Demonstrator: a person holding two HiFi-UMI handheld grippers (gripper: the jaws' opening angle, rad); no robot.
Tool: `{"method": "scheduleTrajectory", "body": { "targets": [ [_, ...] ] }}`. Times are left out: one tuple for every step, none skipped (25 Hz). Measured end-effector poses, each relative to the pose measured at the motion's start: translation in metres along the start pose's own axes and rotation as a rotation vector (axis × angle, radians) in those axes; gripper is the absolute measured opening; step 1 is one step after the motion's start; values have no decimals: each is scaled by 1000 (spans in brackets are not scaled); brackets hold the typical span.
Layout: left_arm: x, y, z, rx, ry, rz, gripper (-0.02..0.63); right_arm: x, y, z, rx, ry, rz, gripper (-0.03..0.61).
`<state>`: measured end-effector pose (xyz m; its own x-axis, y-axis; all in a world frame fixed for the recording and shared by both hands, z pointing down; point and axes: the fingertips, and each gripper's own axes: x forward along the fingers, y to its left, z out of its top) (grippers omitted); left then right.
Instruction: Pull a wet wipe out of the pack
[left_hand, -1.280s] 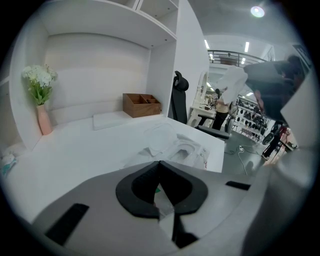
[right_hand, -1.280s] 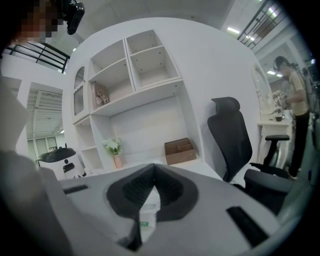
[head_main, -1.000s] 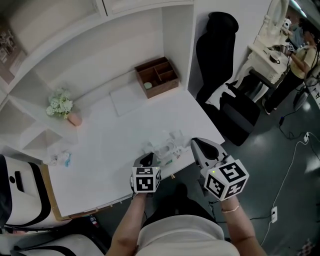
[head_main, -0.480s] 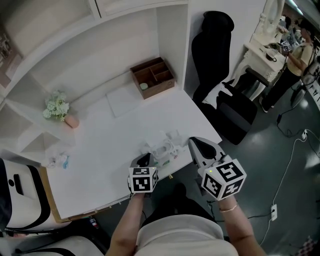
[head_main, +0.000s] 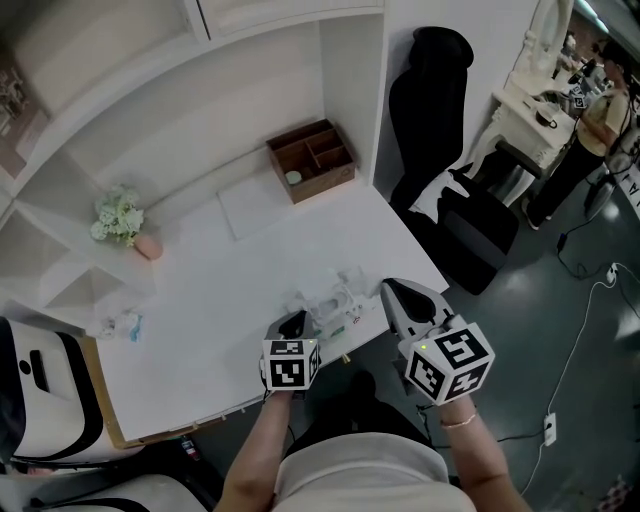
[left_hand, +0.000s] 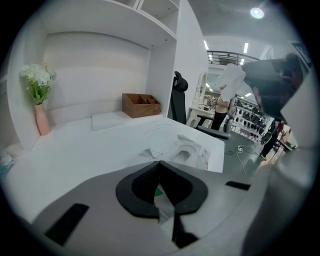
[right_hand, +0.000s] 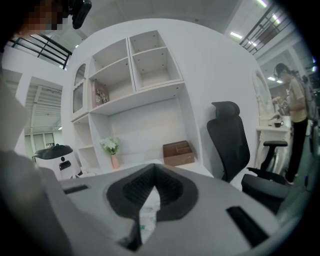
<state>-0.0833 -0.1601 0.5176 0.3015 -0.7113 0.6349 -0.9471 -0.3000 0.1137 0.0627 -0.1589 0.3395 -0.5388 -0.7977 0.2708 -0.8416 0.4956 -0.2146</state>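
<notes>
Left gripper (left_hand: 159, 163): jaws closed tip to tip, a sliver of green-and-white wrapper showing in the slit behind them; right gripper (right_hand: 153, 166): jaws likewise together, crumpled white in its slit; one wet wipe pack (head_main: 336, 300) lies between the two grippers at the table's (head_main: 200, 310) front edge; beyond, one flat white pad (head_main: 255, 205), one wooden box (head_main: 312, 160), one vase of flowers (head_main: 125, 222); one black chair (head_main: 430, 110).
</notes>
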Motion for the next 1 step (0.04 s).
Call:
{"method": "scheduleTrajectory", "body": {
  "targets": [
    [-1, 1, -1, -1, 0, 1, -5, 1, 1, -1, -1, 4, 0, 3]
  ]
}}
